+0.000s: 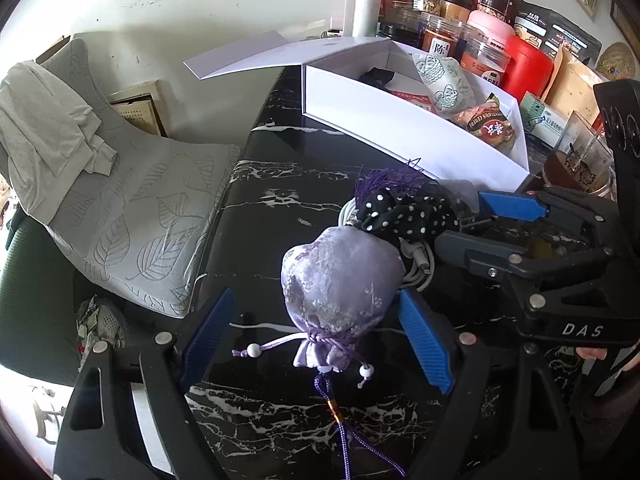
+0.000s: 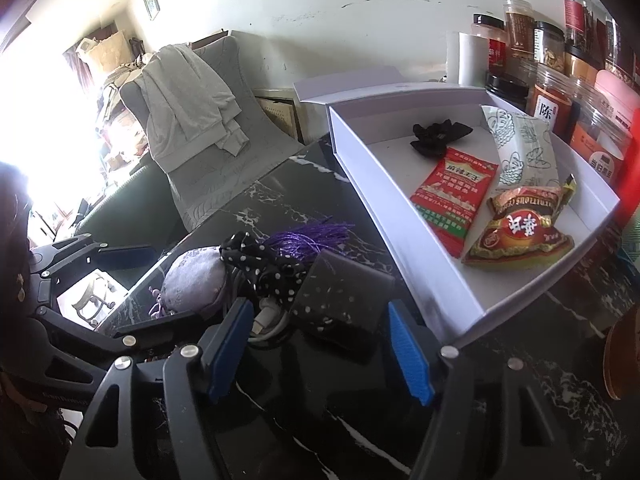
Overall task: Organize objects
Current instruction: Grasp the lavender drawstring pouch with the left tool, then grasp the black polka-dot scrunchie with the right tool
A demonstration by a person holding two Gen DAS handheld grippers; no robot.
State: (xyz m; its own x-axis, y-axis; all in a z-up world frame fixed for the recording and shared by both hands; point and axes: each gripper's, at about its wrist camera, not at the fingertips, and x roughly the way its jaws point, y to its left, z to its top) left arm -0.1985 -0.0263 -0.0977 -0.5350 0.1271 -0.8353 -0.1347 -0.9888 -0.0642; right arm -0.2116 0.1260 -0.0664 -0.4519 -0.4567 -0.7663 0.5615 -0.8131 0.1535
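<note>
Left gripper (image 1: 316, 336): nearest to its own camera, jaws spread wide to either side of the lilac pouch, blue pads clear of the fabric, nothing held.
Lilac pouch (image 1: 340, 276): satin drawstring bag on the worktop between the left gripper's fingers, tied neck and white beads turned toward that camera, a purple cord (image 1: 348, 420) trailing nearer still.
Right gripper (image 2: 320, 348): jaws partly open around the near edge of the grey wallet, pads not pressing on it; grasping nothing.
Grey wallet (image 2: 344, 296): dark speckled flat case lying just beside the pouch, on the side nearer the white box.
White cable (image 1: 416, 264): coiled under and just behind the pouch, touching it.
Polka-dot scrunchie (image 1: 404, 212): black with white dots, resting on the cable directly behind the pouch.
Purple tassel (image 1: 384, 184): fanned out just beyond the scrunchie, farther from the pouch.
Worktop (image 1: 280, 208): black marble with white veins, carrying the pouch and all the rest.
White box (image 1: 400, 120): open, lid flap folded back, well beyond the pouch; its near wall faces the tassel.
Box contents: red sachet (image 2: 452, 196), orange-brown snack pack (image 2: 516, 232), pale patterned packet (image 2: 520, 148), and a black fabric piece (image 2: 440, 136) in the far corner.
Jars (image 1: 440, 12): crowd of lidded jars and tins behind the box, farthest from the pouch.
Grey chair (image 1: 132, 200): beside the worktop, off the pouch's far edge, a pale cloth (image 1: 48, 120) draped on its back.
</note>
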